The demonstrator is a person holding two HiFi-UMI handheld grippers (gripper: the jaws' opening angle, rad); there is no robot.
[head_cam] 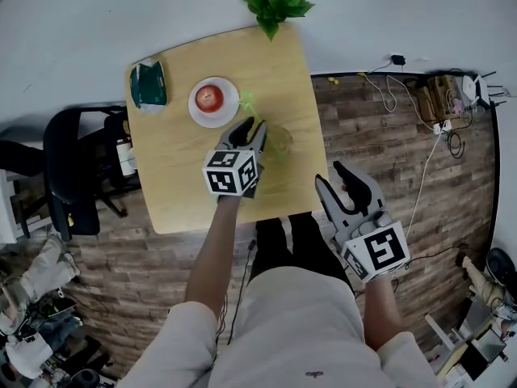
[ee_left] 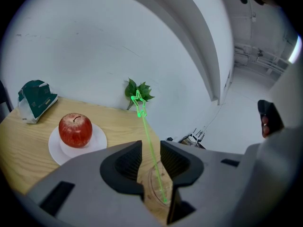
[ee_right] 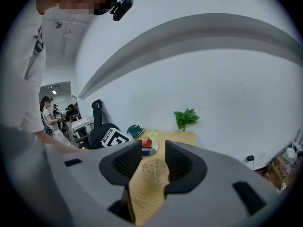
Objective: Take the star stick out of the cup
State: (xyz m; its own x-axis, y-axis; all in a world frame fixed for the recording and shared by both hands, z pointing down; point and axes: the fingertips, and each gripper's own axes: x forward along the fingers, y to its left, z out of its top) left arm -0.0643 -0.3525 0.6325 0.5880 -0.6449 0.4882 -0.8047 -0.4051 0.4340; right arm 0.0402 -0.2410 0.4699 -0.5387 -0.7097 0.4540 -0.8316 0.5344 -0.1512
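Framing the star stick (ee_left: 144,123) between the left gripper's (ee_left: 151,148) open jaws

Nearest the person, well short of the cup (head_cam: 279,140) and off the table (head_cam: 178,192), the right gripper (ee_right: 153,150) hangs with its jaws apart and empty, pointed toward the cup. The left arm reaches forward, so the left gripper sits just over the cup. Its jaws are spread and the thin green shaft passes through the gap without being clamped. The stick stands in the clear cup and leans away toward the apple (head_cam: 209,98) on its plate (head_cam: 222,118), its star end beyond the rim. It looks light, slim and probably a bit bendy, and the cup could tip. A gentle pinch on the shaft just above the rim seems best, followed by a pull along the lean. A plant (head_cam: 277,6) sits farthest beyond the cup.
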